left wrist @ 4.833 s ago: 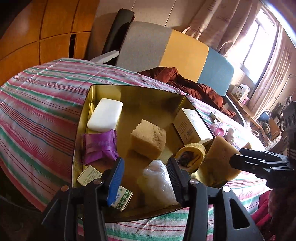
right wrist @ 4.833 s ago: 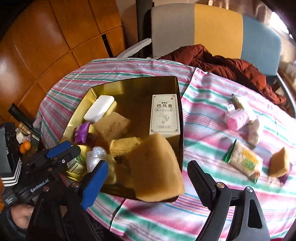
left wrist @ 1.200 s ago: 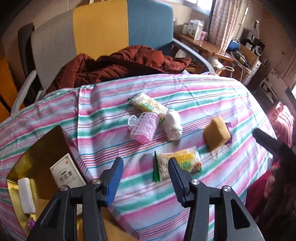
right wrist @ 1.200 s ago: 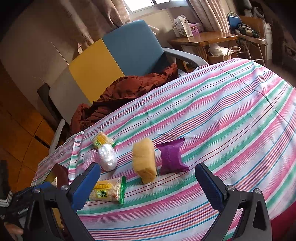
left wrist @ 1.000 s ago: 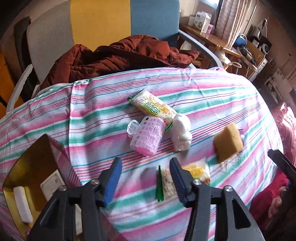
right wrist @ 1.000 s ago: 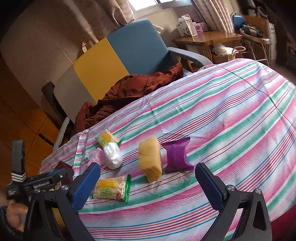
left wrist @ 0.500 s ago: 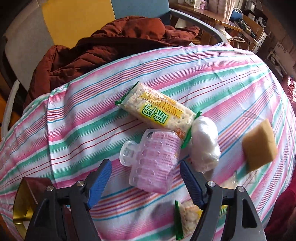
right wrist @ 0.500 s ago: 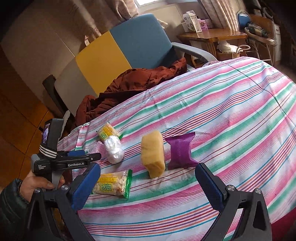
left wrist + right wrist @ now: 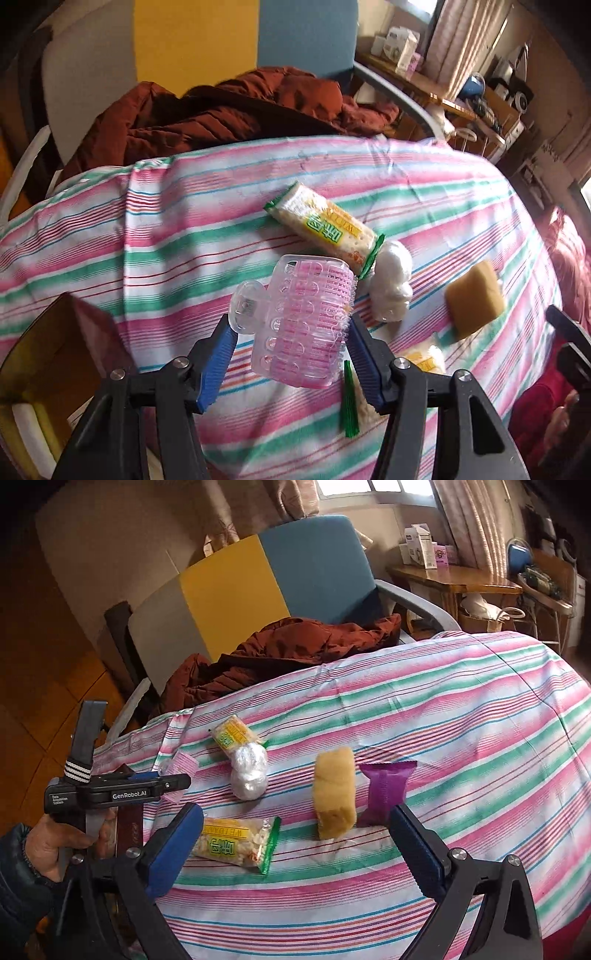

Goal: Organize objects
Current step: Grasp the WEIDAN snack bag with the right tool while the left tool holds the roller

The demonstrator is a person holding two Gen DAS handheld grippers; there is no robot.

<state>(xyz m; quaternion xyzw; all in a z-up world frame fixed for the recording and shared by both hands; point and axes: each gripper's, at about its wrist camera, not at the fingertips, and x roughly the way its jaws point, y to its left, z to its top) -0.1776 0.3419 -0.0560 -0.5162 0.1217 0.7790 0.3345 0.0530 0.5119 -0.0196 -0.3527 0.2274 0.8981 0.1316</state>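
Observation:
A pink hair roller in a clear clip point(image 9: 306, 325) lies on the striped cloth at the table's left, also seen small in the right wrist view point(image 9: 181, 771). My left gripper point(image 9: 290, 326) is closing around it; both blue pads touch its sides. My right gripper point(image 9: 295, 842) stands open and holds nothing, low over the cloth. Just beyond it lie a yellow sponge point(image 9: 334, 790), a purple packet point(image 9: 386, 790) and a cracker packet point(image 9: 232, 843). A second cracker packet point(image 9: 325, 225) and a white plastic wad point(image 9: 391, 288) lie behind the roller.
The gold tin point(image 9: 44, 354) sits at the left edge of the table, partly cut off. A chair with a rust-coloured jacket point(image 9: 221, 107) stands behind the table. A wooden side table with boxes point(image 9: 454, 579) stands at the back right. A person's hand point(image 9: 48, 845) holds the left gripper.
The left gripper opened wide, came down over the pink roller and narrowed onto it. The right gripper drifted slightly and stays open.

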